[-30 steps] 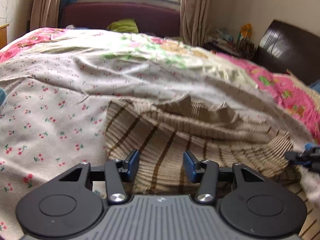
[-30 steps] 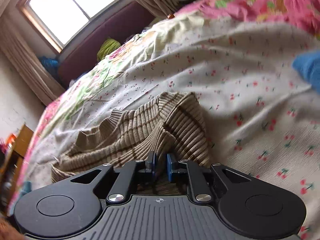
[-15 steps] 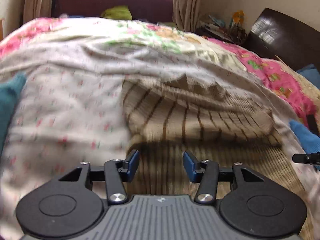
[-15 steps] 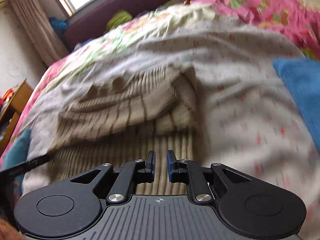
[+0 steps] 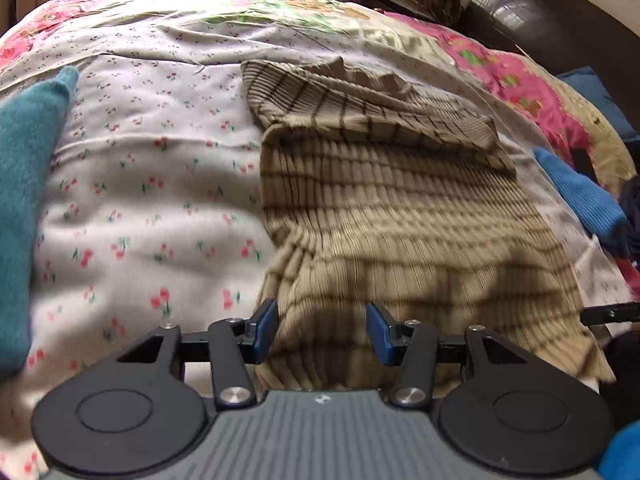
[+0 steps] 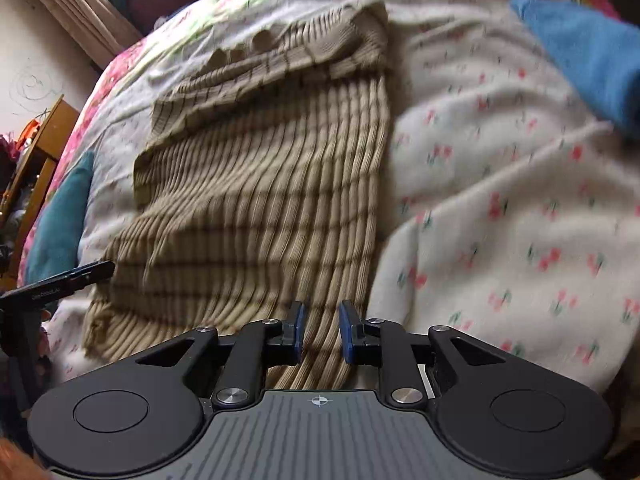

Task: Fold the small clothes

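A beige ribbed sweater with thin brown stripes (image 5: 400, 220) lies flat on the cherry-print sheet (image 5: 160, 200), its far end folded back over itself. My left gripper (image 5: 322, 330) hovers open above the sweater's near left edge, with fabric below the gap and neither pad pressing on it. In the right wrist view the same sweater (image 6: 260, 200) runs away from my right gripper (image 6: 321, 330), whose jaws are opening over the near right edge; the cloth lies under the narrow gap, ungripped. A finger of the left gripper (image 6: 68, 280) shows at the left.
A teal garment (image 5: 24, 200) lies left of the sweater and a blue one (image 5: 580, 196) to its right. A pink floral quilt (image 5: 520, 80) covers the far right of the bed. Wooden furniture (image 6: 40, 152) stands beside the bed.
Both grippers have drawn back from the sweater's far folded part to its near end and tilted further down. The right jaws stand slightly wider. The teal and blue garments have come into view.
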